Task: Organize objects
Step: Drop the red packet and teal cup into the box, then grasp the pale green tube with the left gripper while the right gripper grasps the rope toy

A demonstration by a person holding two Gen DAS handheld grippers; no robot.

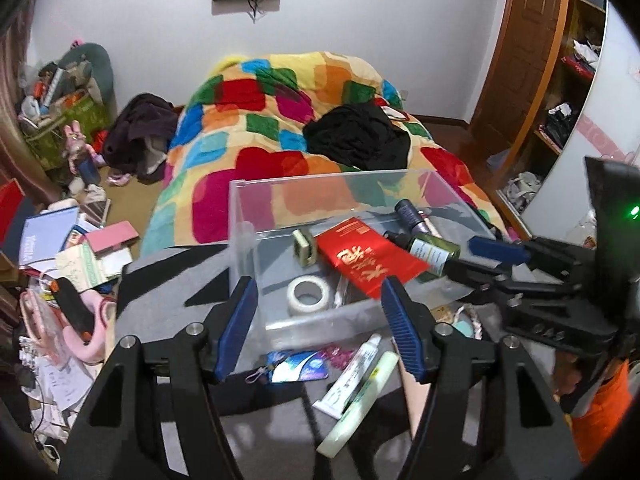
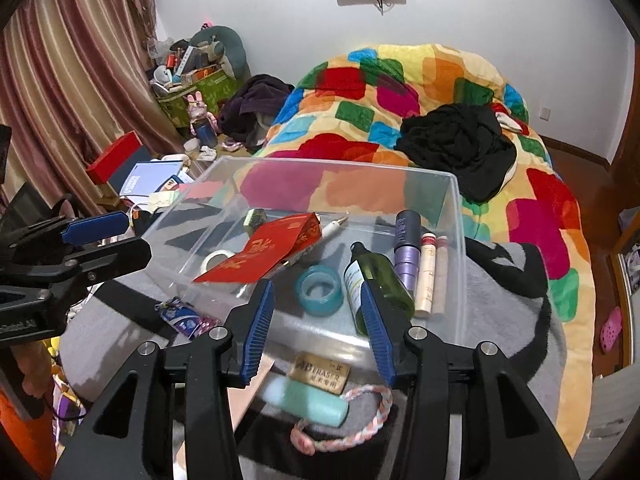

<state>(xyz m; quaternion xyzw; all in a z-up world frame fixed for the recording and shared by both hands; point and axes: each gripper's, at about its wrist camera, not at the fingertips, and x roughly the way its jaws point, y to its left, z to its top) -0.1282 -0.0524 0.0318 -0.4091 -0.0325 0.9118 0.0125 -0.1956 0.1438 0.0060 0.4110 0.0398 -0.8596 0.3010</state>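
A clear plastic box [image 1: 244, 224] [image 2: 456, 216] sits on a grey and black blanket. In it lie a red envelope [image 1: 370, 258] [image 2: 260, 254], a white tape roll [image 1: 308, 294] [image 2: 214, 259], a teal tape roll [image 2: 320, 289], a green bottle [image 1: 432, 250] [image 2: 374, 284], a purple tube [image 2: 406, 250] and cream sticks [image 2: 428, 276]. My left gripper [image 1: 318, 328] is open and empty over the box's near wall. My right gripper [image 2: 318, 330] is open and empty at the box's near edge. Outside the box lie a white tube [image 1: 352, 376], a blue packet [image 1: 300, 366] [image 2: 182, 316], an eraser [image 2: 320, 372], a mint tube [image 2: 306, 400] and a braided cord [image 2: 360, 428].
A bed with a bright patchwork quilt [image 1: 280, 120] [image 2: 400, 92] and black clothes [image 1: 356, 136] lies behind the box. Books, boxes and papers [image 1: 60, 248] clutter the left side. A wooden wardrobe [image 1: 560, 80] stands at the right. Curtains [image 2: 60, 100] hang at the left.
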